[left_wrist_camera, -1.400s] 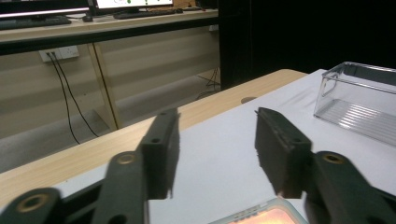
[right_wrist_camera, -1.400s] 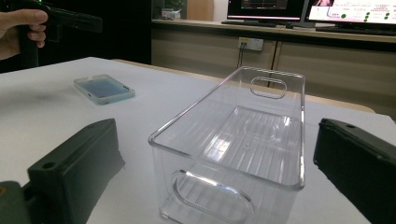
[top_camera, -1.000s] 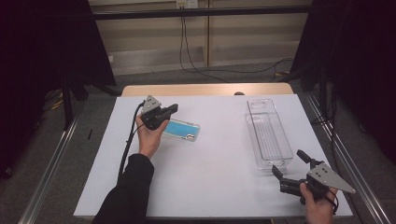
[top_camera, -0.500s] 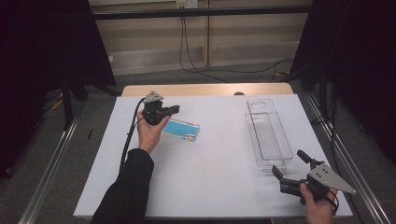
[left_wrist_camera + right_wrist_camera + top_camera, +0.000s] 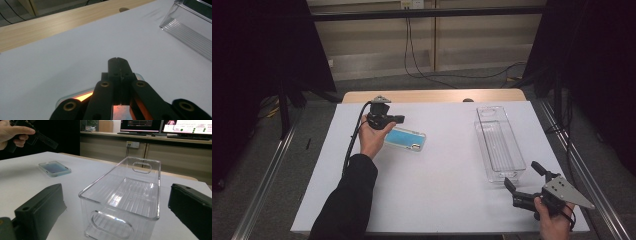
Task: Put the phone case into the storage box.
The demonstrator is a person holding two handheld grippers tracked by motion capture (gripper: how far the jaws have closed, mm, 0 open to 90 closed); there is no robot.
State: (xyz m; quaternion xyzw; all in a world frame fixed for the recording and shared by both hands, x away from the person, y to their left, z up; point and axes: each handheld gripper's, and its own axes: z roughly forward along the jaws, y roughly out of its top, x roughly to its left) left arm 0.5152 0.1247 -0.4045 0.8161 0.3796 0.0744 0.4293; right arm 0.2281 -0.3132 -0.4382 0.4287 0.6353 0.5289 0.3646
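Note:
A blue phone case (image 5: 406, 139) lies flat on the white table (image 5: 437, 190), left of the middle. My left gripper (image 5: 398, 119) hovers just above the case's far left end, held in a hand, jaws shut on nothing. In the left gripper view the closed jaws (image 5: 117, 60) point across the table, and the case's edge (image 5: 75, 97) glows orange beneath them. A clear plastic bin (image 5: 499, 142) stands empty at the right. My right gripper (image 5: 523, 175) rests open at the bin's near end. In the right gripper view its jaws (image 5: 116, 202) flank the bin (image 5: 125, 195), with the case (image 5: 55, 168) farther off.
A bare wooden strip (image 5: 432, 95) runs along the table's far edge. Metal rails (image 5: 267, 170) border both sides of the table. Cables hang on the wall behind. The left gripper's cable (image 5: 354, 137) trails down along the forearm.
The left gripper has drawn back a little toward the far left, off the phone case, which stays where it was. The right gripper has not moved.

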